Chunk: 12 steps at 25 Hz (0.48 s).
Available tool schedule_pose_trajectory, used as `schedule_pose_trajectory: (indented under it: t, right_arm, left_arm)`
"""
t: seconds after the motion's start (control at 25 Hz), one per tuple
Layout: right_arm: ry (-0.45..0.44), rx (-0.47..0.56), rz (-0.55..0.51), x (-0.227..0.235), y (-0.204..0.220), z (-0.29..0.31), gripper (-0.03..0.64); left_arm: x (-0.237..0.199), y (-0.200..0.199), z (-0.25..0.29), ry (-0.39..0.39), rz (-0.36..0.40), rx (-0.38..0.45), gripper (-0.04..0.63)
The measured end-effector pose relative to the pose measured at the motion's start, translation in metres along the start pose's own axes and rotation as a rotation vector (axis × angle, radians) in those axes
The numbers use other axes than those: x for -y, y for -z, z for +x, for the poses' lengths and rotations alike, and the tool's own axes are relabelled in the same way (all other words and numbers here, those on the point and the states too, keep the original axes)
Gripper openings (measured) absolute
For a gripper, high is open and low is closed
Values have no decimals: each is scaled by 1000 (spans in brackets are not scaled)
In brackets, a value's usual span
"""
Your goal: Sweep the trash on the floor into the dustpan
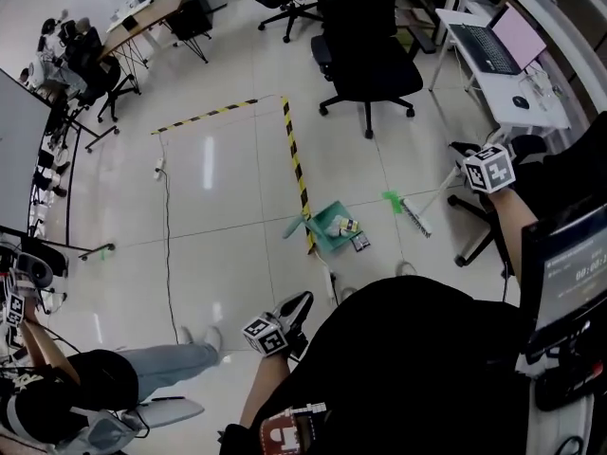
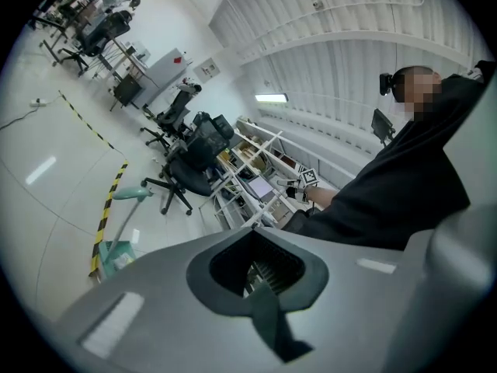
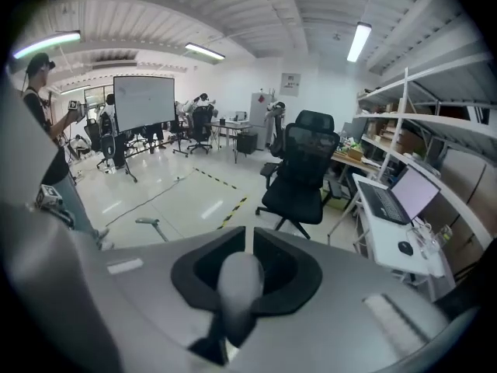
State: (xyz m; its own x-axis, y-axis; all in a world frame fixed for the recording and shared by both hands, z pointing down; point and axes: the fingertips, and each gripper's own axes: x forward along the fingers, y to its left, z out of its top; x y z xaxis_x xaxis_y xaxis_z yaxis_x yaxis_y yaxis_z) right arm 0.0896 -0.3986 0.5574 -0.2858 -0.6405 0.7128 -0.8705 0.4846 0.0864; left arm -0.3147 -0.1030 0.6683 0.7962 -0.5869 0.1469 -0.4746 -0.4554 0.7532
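A green dustpan (image 1: 327,230) stands on the pale floor beside the striped tape, with trash (image 1: 349,226) lying in it. In the left gripper view a pale pole with a teal cap (image 2: 132,195) rises from the dustpan (image 2: 115,256). The broom's green head (image 1: 393,199) and pale bristles (image 1: 417,221) rest just right of the pan. Its white handle slants up into my right gripper (image 1: 471,171), which is shut on the grey broom handle (image 3: 239,282). My left gripper (image 1: 302,301) hovers nearer me, below the pan; its dark jaws look closed together with nothing between them.
A black office chair (image 1: 370,60) stands beyond the tape (image 1: 296,164). A white desk with a laptop (image 1: 498,50) is at the right, with another chair base (image 1: 474,226) under my right arm. A cable (image 1: 169,245) crosses the floor at left. A seated person's legs (image 1: 161,363) are at lower left.
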Motion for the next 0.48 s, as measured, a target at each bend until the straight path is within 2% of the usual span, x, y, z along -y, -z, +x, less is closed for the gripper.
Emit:
schedule_pose_trajectory:
  t: [0.28, 0.48]
  right_arm:
    - [46, -63, 87, 30, 91, -87, 31]
    - [-10, -48, 119, 24, 170, -156, 31]
  left_arm:
    - [56, 2, 44, 113, 80, -92, 0]
    - [112, 39, 63, 157, 152, -119, 0]
